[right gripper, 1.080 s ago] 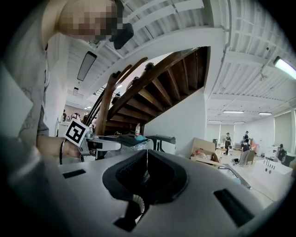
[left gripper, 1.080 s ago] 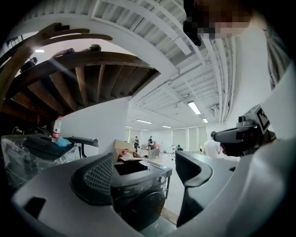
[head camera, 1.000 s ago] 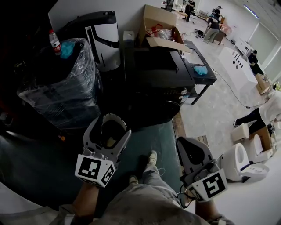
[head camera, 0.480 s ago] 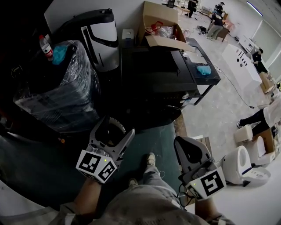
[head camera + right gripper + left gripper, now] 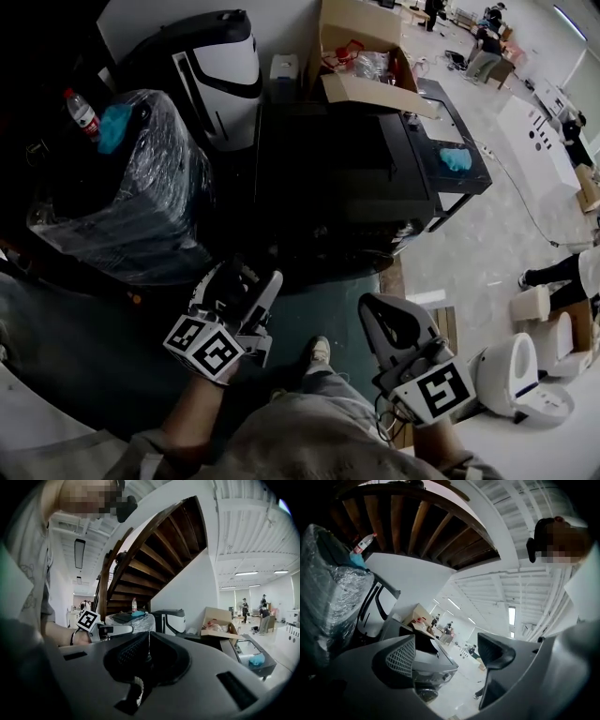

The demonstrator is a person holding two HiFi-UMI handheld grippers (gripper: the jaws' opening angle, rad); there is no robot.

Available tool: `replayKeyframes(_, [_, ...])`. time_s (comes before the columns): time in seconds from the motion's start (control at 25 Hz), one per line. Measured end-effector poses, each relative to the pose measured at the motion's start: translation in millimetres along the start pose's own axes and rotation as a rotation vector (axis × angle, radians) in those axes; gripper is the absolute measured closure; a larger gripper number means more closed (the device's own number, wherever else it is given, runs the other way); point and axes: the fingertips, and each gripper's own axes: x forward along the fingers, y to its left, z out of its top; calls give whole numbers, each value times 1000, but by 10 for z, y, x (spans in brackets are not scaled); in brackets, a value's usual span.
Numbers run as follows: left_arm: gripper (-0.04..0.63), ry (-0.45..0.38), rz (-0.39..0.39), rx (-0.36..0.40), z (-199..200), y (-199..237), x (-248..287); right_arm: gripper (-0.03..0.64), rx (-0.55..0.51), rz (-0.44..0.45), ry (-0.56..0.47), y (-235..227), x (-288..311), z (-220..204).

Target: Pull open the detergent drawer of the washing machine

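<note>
The washing machine [image 5: 337, 169] is a dark box ahead of me; its front is in shadow in the head view and I cannot make out the detergent drawer. In the left gripper view the washing machine [image 5: 433, 660] shows between the jaws, some way off, with its round door [image 5: 426, 693] low down. My left gripper [image 5: 246, 277] is open and empty, held short of the machine's front. My right gripper [image 5: 380, 314] hangs lower right, shut with nothing in it; in the right gripper view its pads meet [image 5: 147, 651].
A plastic-wrapped dark load [image 5: 122, 197] with a water bottle [image 5: 80, 111] stands left. Behind are a black-and-white appliance [image 5: 220, 66] and an open cardboard box [image 5: 361, 56]. A black table [image 5: 450, 131] carries a blue cloth. My shoe [image 5: 319, 352] is on green matting [image 5: 337, 300].
The left gripper has edged forward and rolled to the right, so its jaws look narrower from above. The right gripper has drifted slightly left. The head view has shifted toward the machine.
</note>
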Motion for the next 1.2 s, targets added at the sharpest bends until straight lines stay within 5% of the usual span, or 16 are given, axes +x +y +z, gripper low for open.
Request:
replayKeyframes(0.36, [183,-56,111,-197,-231,449,603,583,17,123,-10,-627,485,-22])
replayKeyframes(0.64, [183,-111,147,-437,-500,821,802,583,101,219,-24,-869,772,8])
replayKeyframes(1.2, [183,-180,142,-716,-1074,1534,1060,583,90,161,2,-1047,1220,-229])
